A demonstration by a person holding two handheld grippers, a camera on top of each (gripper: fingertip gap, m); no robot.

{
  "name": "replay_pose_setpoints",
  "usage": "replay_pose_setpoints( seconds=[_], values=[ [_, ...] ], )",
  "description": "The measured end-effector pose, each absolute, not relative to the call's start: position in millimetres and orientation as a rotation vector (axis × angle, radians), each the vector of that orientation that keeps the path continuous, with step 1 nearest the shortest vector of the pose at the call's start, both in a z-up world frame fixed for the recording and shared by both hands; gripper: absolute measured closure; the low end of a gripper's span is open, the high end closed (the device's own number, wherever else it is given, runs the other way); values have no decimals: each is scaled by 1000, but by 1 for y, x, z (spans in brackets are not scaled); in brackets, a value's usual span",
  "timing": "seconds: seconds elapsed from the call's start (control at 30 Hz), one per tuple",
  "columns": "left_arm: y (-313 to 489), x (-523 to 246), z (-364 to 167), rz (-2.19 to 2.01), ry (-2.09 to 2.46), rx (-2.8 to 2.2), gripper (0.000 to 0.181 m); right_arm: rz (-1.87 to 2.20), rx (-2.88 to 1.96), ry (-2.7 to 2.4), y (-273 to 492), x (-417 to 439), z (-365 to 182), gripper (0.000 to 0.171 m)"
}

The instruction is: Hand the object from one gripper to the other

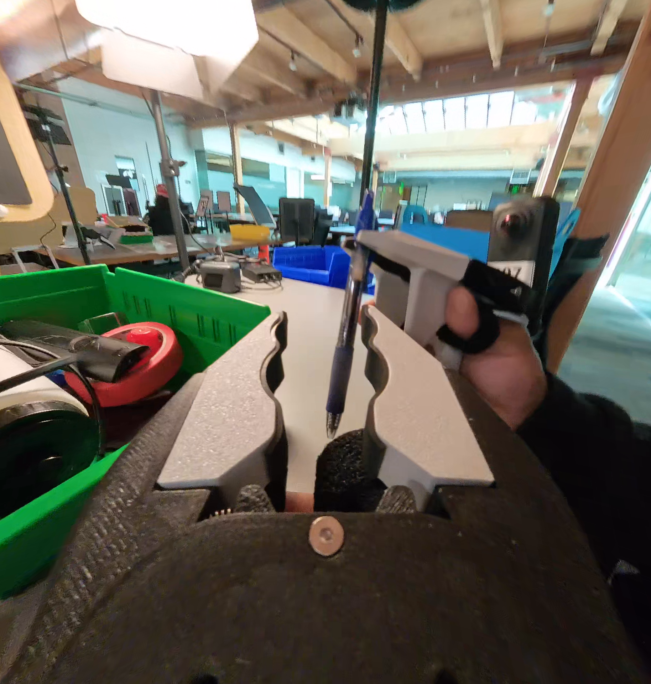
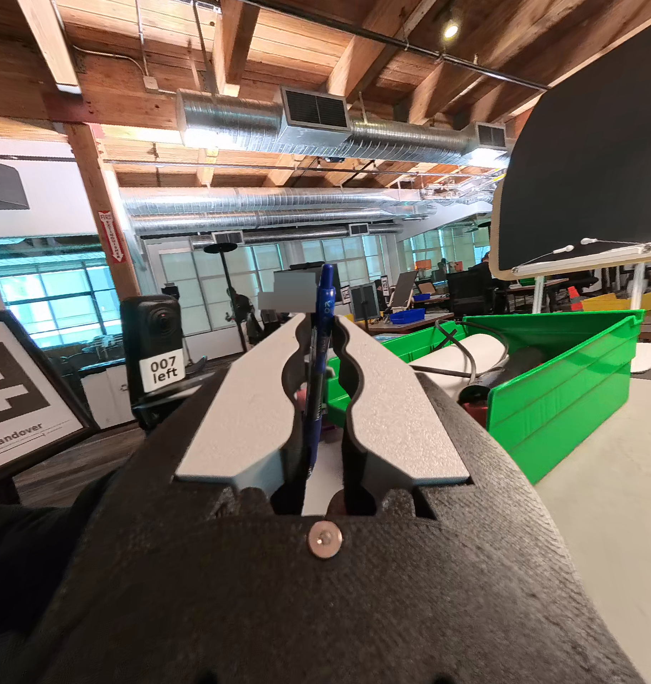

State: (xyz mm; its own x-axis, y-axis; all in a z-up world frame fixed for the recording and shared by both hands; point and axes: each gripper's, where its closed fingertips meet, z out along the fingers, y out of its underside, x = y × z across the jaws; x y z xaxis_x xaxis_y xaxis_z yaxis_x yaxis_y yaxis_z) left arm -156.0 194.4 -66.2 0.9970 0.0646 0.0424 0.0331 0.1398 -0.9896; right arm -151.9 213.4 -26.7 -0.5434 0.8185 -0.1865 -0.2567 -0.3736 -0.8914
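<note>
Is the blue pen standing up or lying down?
Standing up, nearly upright: the blue pen hangs tip down, clamped near its top by the right gripper. The left gripper fingers are open around it.

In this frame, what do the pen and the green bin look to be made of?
Pen: seemingly plastic, with a clear glossy barrel, a matte blue, probably rubber grip and a shiny, likely metal tip. Green bin: moulded plastic, judging by its uniform colour, glossy sheen and ribbed walls.

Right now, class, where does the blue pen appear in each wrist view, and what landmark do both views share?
Left wrist view: blue pen just right of centre, near upright, between the open left gripper fingers.
Right wrist view: pen at centre, pinched in the right gripper.
Shared landmark: green bin.
</note>
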Motion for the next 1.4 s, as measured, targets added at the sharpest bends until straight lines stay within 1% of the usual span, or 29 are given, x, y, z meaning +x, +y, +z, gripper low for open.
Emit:
replay_pose_setpoints(
  seconds=[0.07,0.17,0.2,0.23,0.3,0.4,0.53,0.63,0.67,0.73,0.8,1.0,1.1,1.13,1.2,1.23,1.4],
  values=[
    [199,-153,-75,72,-49,-1484,146,2006,-827,-1152,208,-151,-28,161],
    [202,-144,-81,79,14,-1524,159,2026,-807,-1199,199,-151,-30,161],
    [203,-141,-83,71,30,-1536,168,2026,-805,-1211,196,-151,-30,160],
    [204,-139,-85,60,40,-1544,170,2025,-804,-1216,195,-151,-31,160],
    [203,-140,-83,48,27,-1534,170,2031,-800,-1210,195,-151,-30,160],
    [195,-150,-68,-17,-60,-1440,170,2011,-812,-1213,196,-153,-31,144],
    [174,-168,-40,-227,-198,-1217,171,1909,-806,-1341,181,-159,-45,136],
    [168,-166,-30,-323,-197,-1140,170,1771,-776,-1474,166,-165,-62,135],
    [169,-162,-30,-337,-183,-1140,170,1750,-753,-1502,161,-164,-64,137],
    [174,-158,-35,-356,-173,-1173,170,1747,-690,-1534,153,-159,-64,155],
    [174,-159,-35,-374,-184,-1167,170,1724,-677,-1534,153,-159,-65,160],
    [171,-160,-30,-365,-178,-1136,170,1767,-662,-1508,154,-155,-59,160],
    [170,-159,-28,-332,-169,-1128,171,1822,-655,-1526,149,-153,-58,146],
    [170,-158,-28,-314,-161,-1132,170,1829,-655,-1539,147,-152,-59,145],
    [171,-153,-28,-298,-136,-1139,170,1805,-654,-1554,146,-154,-62,150],
    [172,-151,-28,-302,-125,-1141,170,1787,-649,-1551,146,-154,-62,158],
    [171,-149,-27,-327,-124,-1133,170,1756,-664,-1531,152,-156,-62,159]
  ],
)
